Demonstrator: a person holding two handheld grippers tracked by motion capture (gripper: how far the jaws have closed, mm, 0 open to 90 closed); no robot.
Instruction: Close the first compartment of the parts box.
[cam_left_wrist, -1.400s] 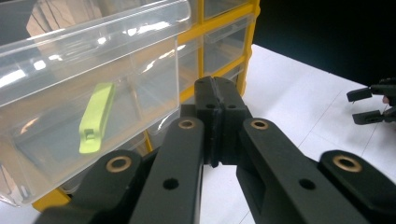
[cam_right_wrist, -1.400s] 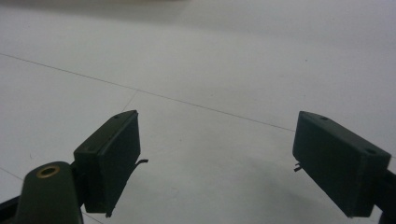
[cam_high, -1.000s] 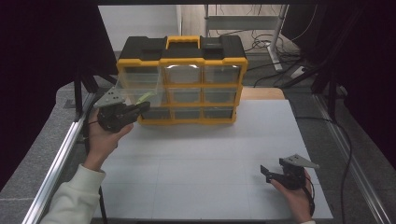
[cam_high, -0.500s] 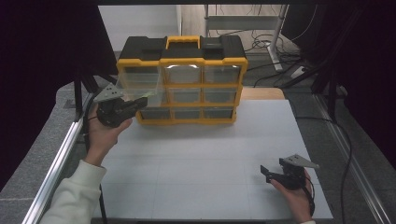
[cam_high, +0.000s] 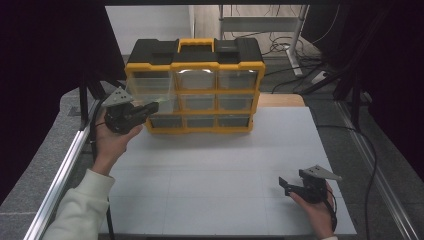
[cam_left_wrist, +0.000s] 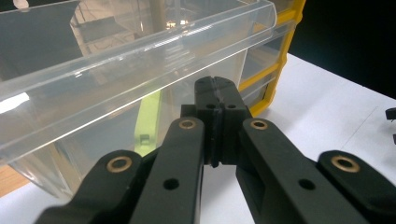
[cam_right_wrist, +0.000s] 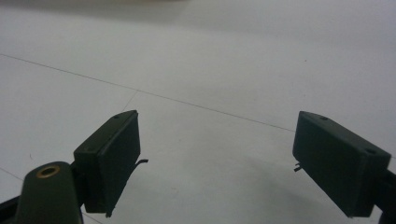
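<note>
The left tongs (cam_high: 152, 106) are clamped together on the front lip of a clear plastic drawer (cam_high: 150, 89), the upper-left drawer of the yellow-and-black organiser (cam_high: 195, 90) at the far side of the white worktop (cam_high: 220, 165). The drawer stands partly pulled out towards the person, its long axis running from the cabinet outwards, straight in line with the left tongs (cam_left_wrist: 217, 107); a pale green item (cam_left_wrist: 149, 121) lies inside it. In the left gripper view the pads meet tightly just under the drawer's curved rim (cam_left_wrist: 140, 60). The right tongs (cam_high: 286, 185) rest low on the near right of the worktop, well apart from the organiser, jaws wide apart (cam_right_wrist: 215, 163) and empty. The left hand is thus much the nearer, so any further sliding along that axis would probably fall to it.
</note>
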